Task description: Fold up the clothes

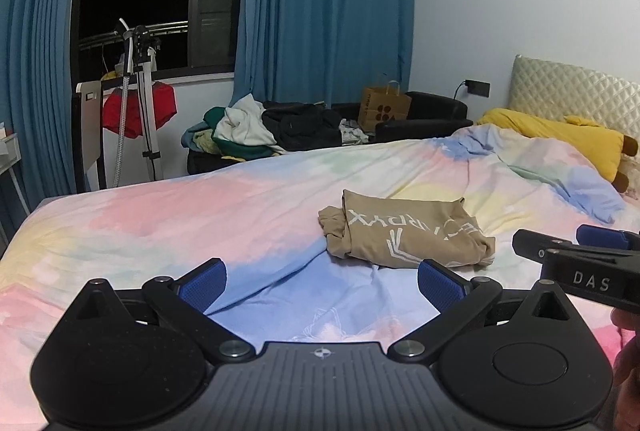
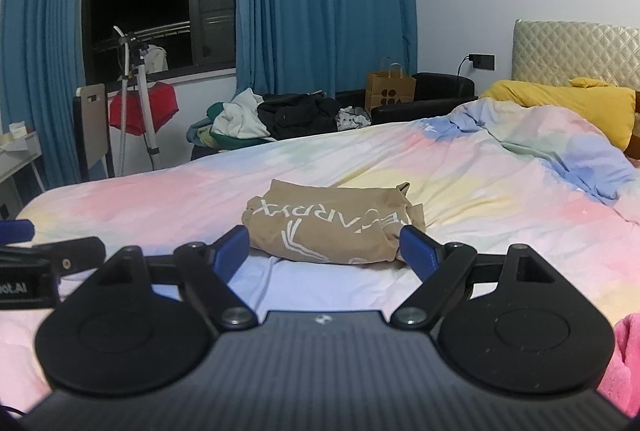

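Hovering wide open and empty near the folded shirt [image 2: 332,227] on the bed [image 2: 160,191], both grippers needed even corner grips.

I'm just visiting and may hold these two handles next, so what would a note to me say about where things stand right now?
Left gripper: open, holding nothing, above the bedspread.
Right gripper: open, holding nothing, pointed at the garment from just short of it.
Tan shirt: lies in the middle of the bed as a compact folded bundle, white print facing up, neither gripper touching it.
Done: this shirt looks folded, though one end is a little bunched.
Left: possibly tidy that end. A clothes pile sits beyond the bed; whether it belongs to the job cannot be told.
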`<state>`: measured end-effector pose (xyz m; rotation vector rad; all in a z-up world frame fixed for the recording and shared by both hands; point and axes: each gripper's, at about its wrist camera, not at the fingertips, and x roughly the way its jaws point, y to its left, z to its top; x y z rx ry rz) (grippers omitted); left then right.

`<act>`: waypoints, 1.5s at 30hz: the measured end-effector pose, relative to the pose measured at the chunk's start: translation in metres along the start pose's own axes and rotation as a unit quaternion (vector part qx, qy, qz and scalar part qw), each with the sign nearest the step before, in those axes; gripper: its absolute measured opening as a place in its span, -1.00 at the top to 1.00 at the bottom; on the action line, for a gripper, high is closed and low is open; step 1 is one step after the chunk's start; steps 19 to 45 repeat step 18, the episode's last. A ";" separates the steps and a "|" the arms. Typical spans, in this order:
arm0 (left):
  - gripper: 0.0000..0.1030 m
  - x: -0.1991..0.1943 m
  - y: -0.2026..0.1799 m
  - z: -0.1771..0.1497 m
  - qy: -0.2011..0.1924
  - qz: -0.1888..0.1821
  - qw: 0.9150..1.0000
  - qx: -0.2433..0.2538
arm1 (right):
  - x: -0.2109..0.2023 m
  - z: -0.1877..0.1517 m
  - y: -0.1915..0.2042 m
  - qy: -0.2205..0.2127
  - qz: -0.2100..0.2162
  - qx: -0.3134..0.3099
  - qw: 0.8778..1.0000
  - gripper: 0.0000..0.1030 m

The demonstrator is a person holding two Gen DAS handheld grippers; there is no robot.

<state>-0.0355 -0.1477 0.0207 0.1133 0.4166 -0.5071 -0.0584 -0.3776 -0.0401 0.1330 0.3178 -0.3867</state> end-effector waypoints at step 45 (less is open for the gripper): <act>-0.99 -0.004 0.005 0.000 -0.006 -0.005 1.000 -0.006 | 0.004 -0.001 0.005 0.008 -0.004 -0.007 1.000 -0.62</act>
